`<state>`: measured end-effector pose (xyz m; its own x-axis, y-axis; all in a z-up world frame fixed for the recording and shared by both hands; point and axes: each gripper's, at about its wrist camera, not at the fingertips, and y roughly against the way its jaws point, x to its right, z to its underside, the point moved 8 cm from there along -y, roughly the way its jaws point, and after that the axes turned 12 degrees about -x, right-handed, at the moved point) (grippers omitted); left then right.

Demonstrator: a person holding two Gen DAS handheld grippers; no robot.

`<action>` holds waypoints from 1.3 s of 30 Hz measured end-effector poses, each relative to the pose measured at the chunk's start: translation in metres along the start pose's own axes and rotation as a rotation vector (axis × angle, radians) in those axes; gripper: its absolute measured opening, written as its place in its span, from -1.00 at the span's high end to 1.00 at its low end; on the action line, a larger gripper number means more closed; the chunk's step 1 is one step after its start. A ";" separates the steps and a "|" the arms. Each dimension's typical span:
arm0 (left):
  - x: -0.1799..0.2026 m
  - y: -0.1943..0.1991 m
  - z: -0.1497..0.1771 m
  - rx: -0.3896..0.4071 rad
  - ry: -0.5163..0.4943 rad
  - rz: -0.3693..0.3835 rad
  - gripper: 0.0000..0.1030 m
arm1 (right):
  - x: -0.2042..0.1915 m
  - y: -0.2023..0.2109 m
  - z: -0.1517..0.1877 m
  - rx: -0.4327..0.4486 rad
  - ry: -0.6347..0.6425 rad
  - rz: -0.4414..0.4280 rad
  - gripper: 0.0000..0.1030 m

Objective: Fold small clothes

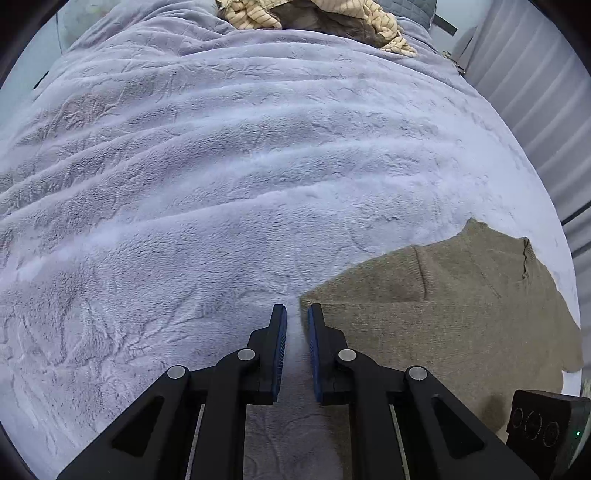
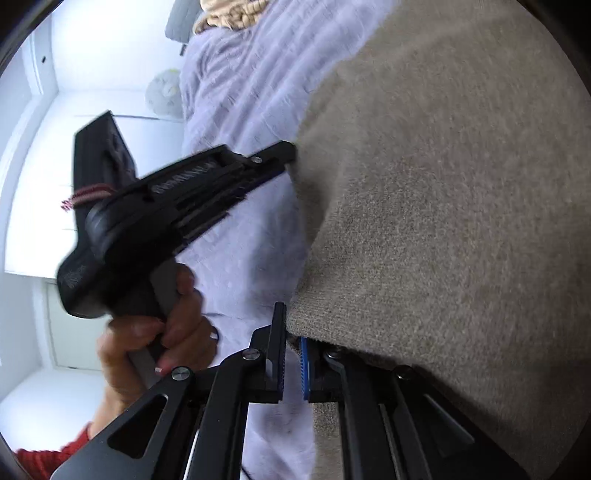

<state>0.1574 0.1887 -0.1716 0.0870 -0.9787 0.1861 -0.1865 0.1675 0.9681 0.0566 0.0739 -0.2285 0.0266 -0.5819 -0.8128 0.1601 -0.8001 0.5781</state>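
Observation:
A tan knit sweater (image 1: 454,321) lies flat on a lilac fleece blanket (image 1: 229,170). My left gripper (image 1: 297,310) hovers at the sweater's left corner, its jaws a narrow gap apart with only blanket showing between them. In the right wrist view the sweater (image 2: 454,206) fills the right side. My right gripper (image 2: 291,332) has its jaws nearly shut around the sweater's edge, which drapes over the right finger. The left gripper (image 2: 288,155) shows there too, held by a hand, its tips at the sweater's edge.
A pile of cream striped and brown clothes (image 1: 317,22) lies at the far end of the bed. A grey ribbed wall (image 1: 535,96) runs along the right. A white wall and cupboard (image 2: 92,74) stand left of the bed.

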 end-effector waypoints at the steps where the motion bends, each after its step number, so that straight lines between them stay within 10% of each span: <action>1: -0.004 0.001 0.001 0.009 0.011 -0.016 0.73 | 0.005 -0.004 0.000 -0.015 -0.001 0.006 0.86; 5: -0.014 0.007 0.008 0.024 0.063 -0.031 0.64 | -0.003 -0.003 0.004 -0.034 0.073 0.070 0.75; 7: -0.014 0.014 0.011 0.042 0.065 -0.061 -0.53 | -0.009 0.000 0.017 -0.091 0.101 0.065 0.37; 8: -0.013 0.019 0.012 0.068 0.066 -0.087 -0.73 | -0.012 0.004 0.023 -0.109 0.114 0.060 0.06; 15: 0.010 0.040 0.036 0.093 0.069 -0.052 -0.76 | 0.015 0.109 0.025 0.056 0.055 0.154 0.00; 24: 0.051 0.017 0.070 -0.002 0.150 0.038 -0.76 | 0.148 0.274 0.009 0.452 -0.414 0.175 0.00; 25: 0.055 0.018 0.071 0.005 0.146 0.018 -0.76 | 0.155 0.278 0.007 0.466 -0.439 0.155 0.03; 27: 0.067 0.022 0.074 0.019 0.119 0.002 -0.76 | 0.165 0.286 -0.008 0.481 -0.445 0.145 0.86; 39: 0.147 0.004 0.100 -0.079 -0.011 -0.019 -0.76 | 0.191 0.316 0.038 0.399 -0.387 0.217 0.60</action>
<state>0.0715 0.0338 -0.1575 0.0794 -0.9829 0.1664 -0.1068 0.1576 0.9817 0.0747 -0.2957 -0.1980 -0.3560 -0.6894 -0.6309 -0.1938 -0.6060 0.7715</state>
